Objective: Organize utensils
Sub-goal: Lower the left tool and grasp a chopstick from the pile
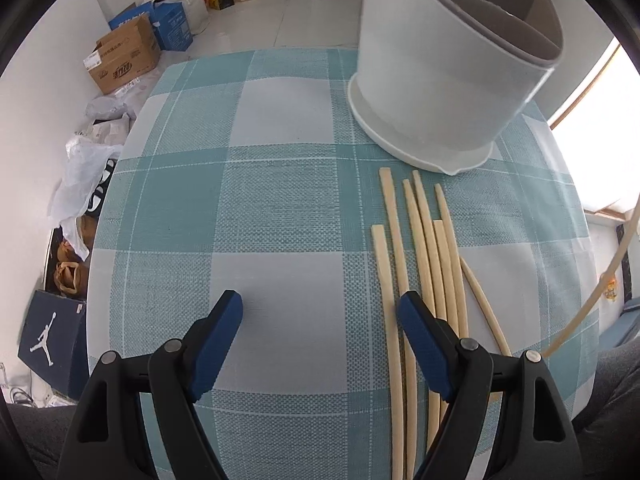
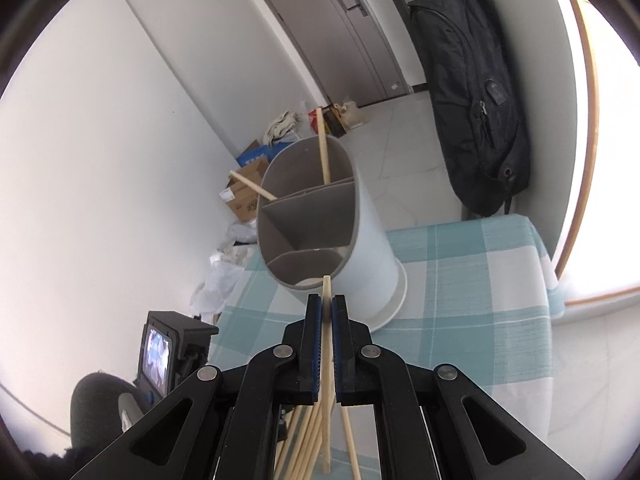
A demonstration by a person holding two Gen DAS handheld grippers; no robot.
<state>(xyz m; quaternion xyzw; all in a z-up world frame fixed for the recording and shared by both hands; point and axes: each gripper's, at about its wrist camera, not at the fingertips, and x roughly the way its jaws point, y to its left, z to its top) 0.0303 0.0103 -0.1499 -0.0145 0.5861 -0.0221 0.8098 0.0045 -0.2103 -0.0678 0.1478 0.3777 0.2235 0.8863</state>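
Several pale wooden chopsticks [image 1: 424, 260] lie side by side on the teal checked tablecloth [image 1: 280, 120], in front of a white utensil holder [image 1: 440, 92] with grey dividers. My left gripper [image 1: 322, 308] hangs open just above the cloth, its right finger over the leftmost sticks and nothing between the pads. My right gripper [image 2: 327, 302] is shut on one chopstick [image 2: 327, 284], held in the air with its tip near the holder's [image 2: 376, 256] near rim. Two chopsticks [image 2: 323, 152] lean in the holder's far compartment. The held stick [image 1: 600, 292] also shows at the right edge of the left wrist view.
Cardboard boxes [image 1: 124, 56] and plastic bags [image 1: 84, 168] crowd the floor past the table's left edge. A black backpack [image 2: 472, 92] hangs on the wall behind the table. The left gripper's camera unit [image 2: 160, 356] sits low on the left in the right wrist view.
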